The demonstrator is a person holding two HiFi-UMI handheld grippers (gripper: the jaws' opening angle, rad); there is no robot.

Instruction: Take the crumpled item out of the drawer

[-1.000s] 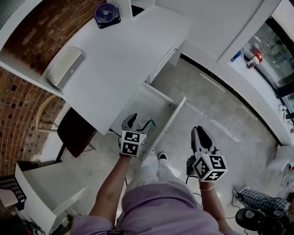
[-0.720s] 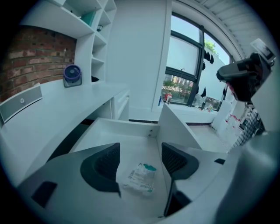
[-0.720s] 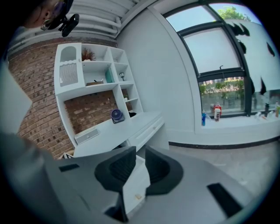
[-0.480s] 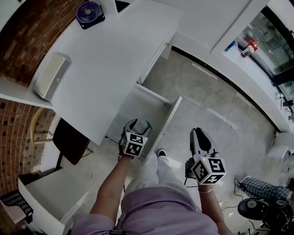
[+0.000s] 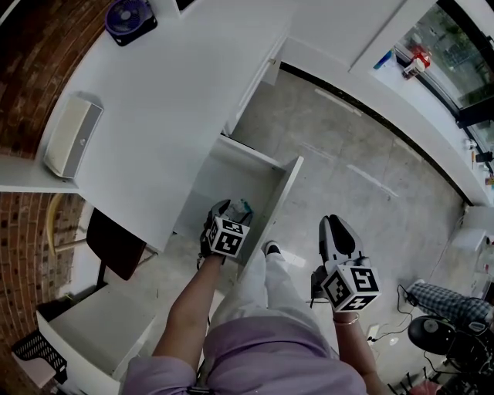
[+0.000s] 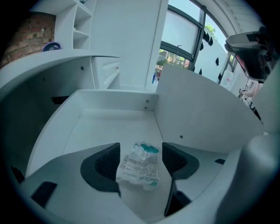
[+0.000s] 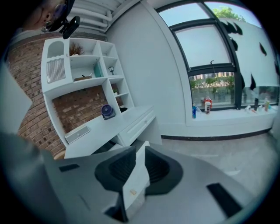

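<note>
The white drawer stands pulled out from under the desk. On its floor lies the crumpled item, a white and teal packet, whose teal corner shows in the head view. My left gripper reaches down into the drawer, open, with the packet lying between its two pads and neither pad pressing on it. In the head view the left gripper is at the drawer's near end. My right gripper hangs over the floor, right of the drawer. Seen in its own view, the right gripper is shut and holds nothing.
The white desk carries a small fan and a pale oblong box. A dark chair stands left of the drawer, and a white cabinet stands at lower left. Bottles line the window sill.
My left gripper has gone forward and down into the drawer, and its jaws now straddle the packet. The right gripper has barely moved.
</note>
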